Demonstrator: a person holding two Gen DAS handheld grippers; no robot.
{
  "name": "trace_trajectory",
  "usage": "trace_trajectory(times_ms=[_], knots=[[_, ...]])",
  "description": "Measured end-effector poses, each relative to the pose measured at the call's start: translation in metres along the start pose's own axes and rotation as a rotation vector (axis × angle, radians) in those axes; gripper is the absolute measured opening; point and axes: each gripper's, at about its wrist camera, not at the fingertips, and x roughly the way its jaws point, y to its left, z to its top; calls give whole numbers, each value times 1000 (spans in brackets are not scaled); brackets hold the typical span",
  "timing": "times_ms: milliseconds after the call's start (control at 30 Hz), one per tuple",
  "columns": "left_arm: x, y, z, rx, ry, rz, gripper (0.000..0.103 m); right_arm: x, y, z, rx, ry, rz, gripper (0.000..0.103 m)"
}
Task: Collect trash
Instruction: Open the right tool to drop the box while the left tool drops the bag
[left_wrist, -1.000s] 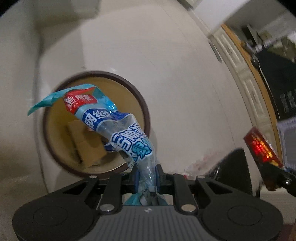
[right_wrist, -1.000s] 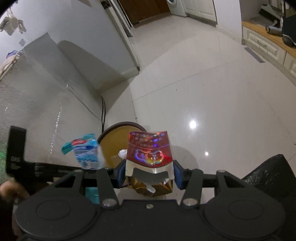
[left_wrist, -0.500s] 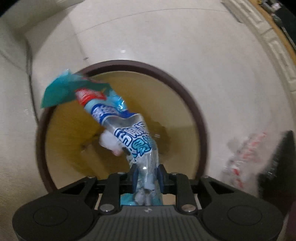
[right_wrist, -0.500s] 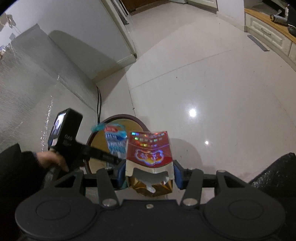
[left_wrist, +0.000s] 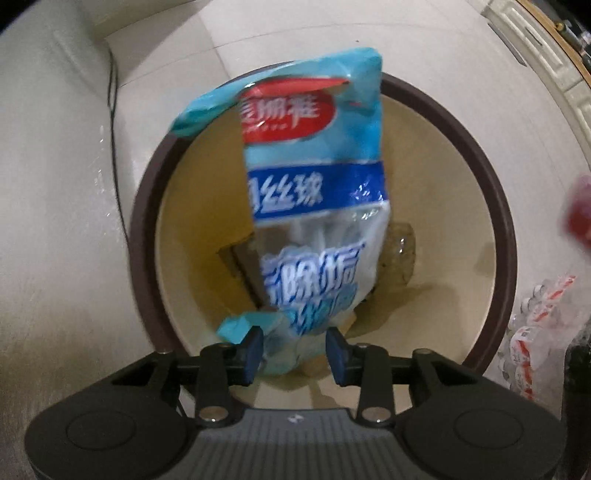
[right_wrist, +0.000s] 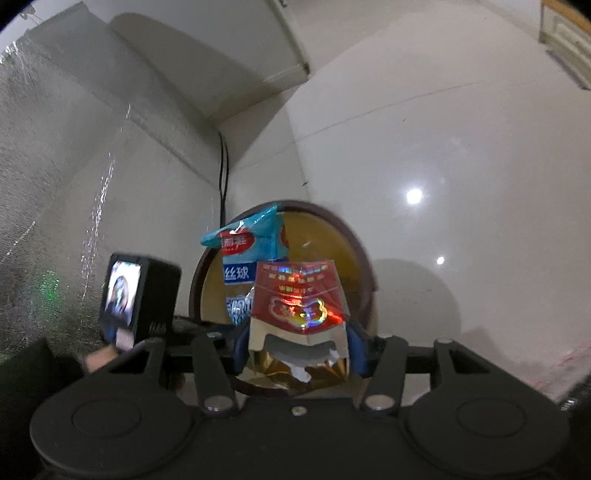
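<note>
A blue and white plastic bag (left_wrist: 314, 184) with a red label hangs unfolded over the round bin (left_wrist: 495, 206), which has a brown rim and a beige inside. The bag's lower end sits between the jaws of my left gripper (left_wrist: 295, 356), which are opening, and the blue pads stand clear of it. My right gripper (right_wrist: 299, 349) holds a red holographic box (right_wrist: 299, 299) with a torn gold bottom just in front of the bin (right_wrist: 354, 243). Its jaws are easing apart, but the pads still touch the box's sides. The bag (right_wrist: 251, 243) shows behind the box.
Brown cardboard pieces (left_wrist: 240, 262) lie at the bottom of the bin. A white plastic bag with red print (left_wrist: 535, 325) lies on the glossy floor right of the bin. A black cable (left_wrist: 112, 110) runs down the wall on the left. The left gripper's camera (right_wrist: 136, 295) is left of the box.
My left gripper has sunk closer to the bin and its jaws have spread, so the crumpled bag has unfolded and hangs loose. My right gripper has moved in toward the bin with the red box.
</note>
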Motion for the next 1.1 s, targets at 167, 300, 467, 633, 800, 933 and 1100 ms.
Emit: trace_trajectory(times_ms=[167, 300, 467, 633, 800, 933, 1100], knots=[[-7, 4, -6, 27, -32, -50, 15, 15, -1, -5, 31, 46, 21, 69], [-8, -18, -2, 102, -33, -115, 10, 11, -7, -11, 75, 30, 14, 69], [-18, -55, -4, 193, -40, -185, 8, 4, -12, -13, 132, 7, 29, 69], [-24, -46, -9, 101, -50, -173, 13, -5, -10, -14, 136, 3, 30, 68], [-45, -24, -21, 11, -75, -142, 40, -10, -16, -11, 143, 2, 20, 68], [-67, -18, -26, -30, -90, -111, 52, -14, -14, -11, 134, 8, 9, 68], [-92, -24, -36, -53, -121, -79, 71, -25, -9, -15, 111, 4, 3, 68]])
